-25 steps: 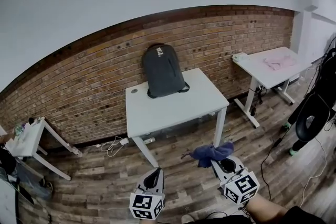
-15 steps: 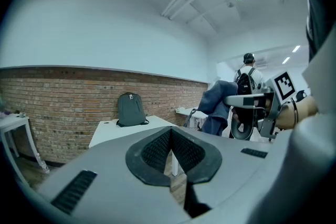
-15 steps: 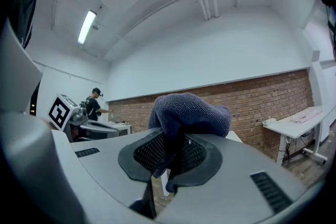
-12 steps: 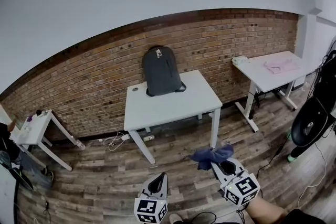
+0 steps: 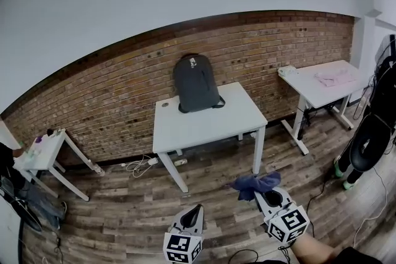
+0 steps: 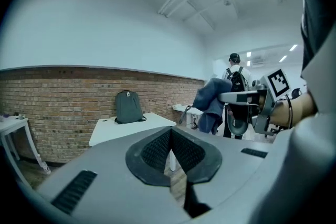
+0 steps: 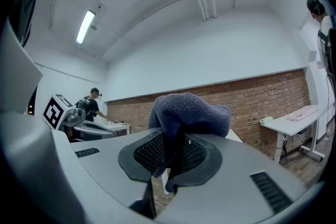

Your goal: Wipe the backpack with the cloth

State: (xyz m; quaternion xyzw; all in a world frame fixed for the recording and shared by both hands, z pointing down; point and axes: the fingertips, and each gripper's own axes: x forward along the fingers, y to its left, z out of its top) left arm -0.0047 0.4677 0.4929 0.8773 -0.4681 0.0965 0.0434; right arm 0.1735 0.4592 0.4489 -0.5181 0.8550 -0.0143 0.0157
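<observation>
A dark grey backpack (image 5: 197,83) stands upright against the brick wall at the back of a white table (image 5: 204,127); it also shows small in the left gripper view as the backpack (image 6: 128,107). My right gripper (image 5: 258,192) is shut on a blue cloth (image 5: 252,183), which bunches over its jaws as the cloth (image 7: 189,113). My left gripper (image 5: 199,209) is shut with nothing in it, its jaws (image 6: 170,136) meeting. Both grippers hang low over the wooden floor, well short of the table.
A second white table (image 5: 323,86) with a pink cloth stands at the right. A small white table (image 5: 38,161) stands at the left. Cables lie on the floor under the middle table (image 5: 137,166). A black chair (image 5: 371,139) sits at the far right. A person (image 6: 235,78) stands in the background.
The view has shifted slightly, and the table and backpack sit a little farther right in the picture. Both grippers have sunk lower in the frame, the right one still holding the cloth.
</observation>
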